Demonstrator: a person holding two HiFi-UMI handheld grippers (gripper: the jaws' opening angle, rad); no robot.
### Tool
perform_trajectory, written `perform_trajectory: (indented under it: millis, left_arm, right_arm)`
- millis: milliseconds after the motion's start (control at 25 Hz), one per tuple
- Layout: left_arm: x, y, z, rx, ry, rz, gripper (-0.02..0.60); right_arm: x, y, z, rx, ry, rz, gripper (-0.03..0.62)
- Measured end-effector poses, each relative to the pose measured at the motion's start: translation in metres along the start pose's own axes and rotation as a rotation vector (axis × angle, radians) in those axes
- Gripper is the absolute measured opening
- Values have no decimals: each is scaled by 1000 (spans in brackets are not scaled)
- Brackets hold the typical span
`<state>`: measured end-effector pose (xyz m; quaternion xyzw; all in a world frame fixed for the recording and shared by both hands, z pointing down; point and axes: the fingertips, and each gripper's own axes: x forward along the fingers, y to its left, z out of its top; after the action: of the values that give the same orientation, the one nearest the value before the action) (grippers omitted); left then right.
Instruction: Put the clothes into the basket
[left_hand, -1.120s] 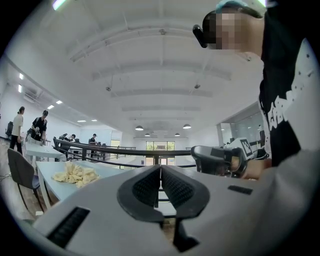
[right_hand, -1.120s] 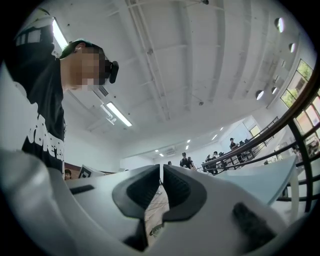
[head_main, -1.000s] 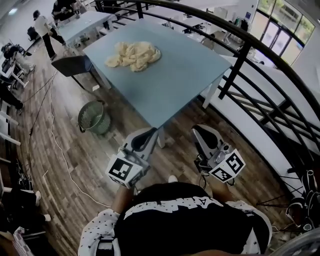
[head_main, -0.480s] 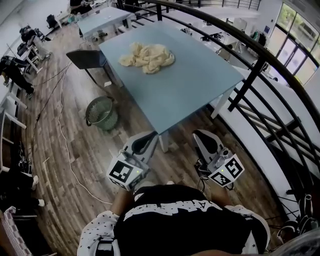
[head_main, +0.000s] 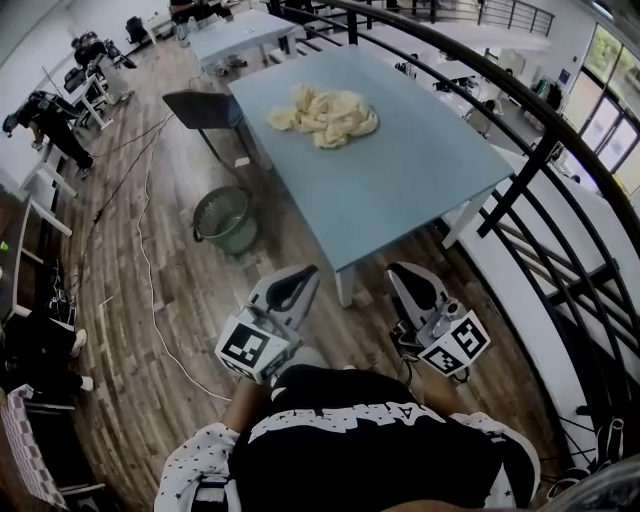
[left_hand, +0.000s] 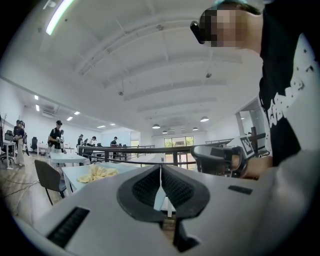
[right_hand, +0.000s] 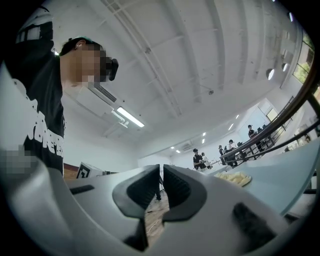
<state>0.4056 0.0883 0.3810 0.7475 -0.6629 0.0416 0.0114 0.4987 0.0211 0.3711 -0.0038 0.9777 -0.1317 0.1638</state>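
A pile of pale yellow clothes (head_main: 325, 113) lies at the far end of the light blue table (head_main: 420, 170). A round green mesh basket (head_main: 226, 218) stands on the wood floor left of the table. My left gripper (head_main: 300, 280) and right gripper (head_main: 405, 275) are held close to the person's body, short of the table's near corner, both shut and empty. In the left gripper view the clothes (left_hand: 97, 173) show far off at the left, beyond the shut left gripper (left_hand: 160, 167). In the right gripper view the clothes (right_hand: 232, 177) lie distant at the right, past the shut right gripper (right_hand: 161, 172).
A dark chair (head_main: 205, 108) stands at the table's left side, behind the basket. A black railing (head_main: 520, 130) curves along the right. Cables (head_main: 150, 260) trail over the floor at the left. People (head_main: 50, 120) and another table (head_main: 240, 30) are farther off.
The head view has swung left, so table, clothes and basket now sit further right in the picture. Both grippers stay shut near the body.
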Motion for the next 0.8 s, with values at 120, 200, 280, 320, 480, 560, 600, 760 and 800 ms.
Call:
perform_trajectory:
  millis: [120,200,280,320,480,560,600,760,800]
  left_arm:
    - [-6,8,0,-8,-7,17,15]
    - [-5,12,-3,-14,-10,17,15]
    - [-2,14,-7,-14,-9,-2,15]
    - [-1,14,-9,-11,-6,-16,15]
    - [-2,24,-9,36,-6,-55,15]
    - [-3,32,-10,62,-11,-78,15]
    - [-4,35,-10,65,-13,-95,15]
    - [-3,53,-9,112,-33,-148,15]
    - [-3,58,-9,123,-31,-154,15]
  right_arm:
    - [7,3,0,-21,6,11,34]
    - [9,2,-1,-29,13,6,34]
    - [9,-2,-6,-35,29,-13,34]
    - [10,-4,-8,-36,35,-25,34]
    - [26,-3,-10,-52,33,-49,34]
    - [38,1,-12,-70,37,-55,34]
    - [44,1,-14,-78,42,-66,34]
    - [63,0,-21,-90,57,-117,34]
    - [67,1,-24,-90,63,-124,34]
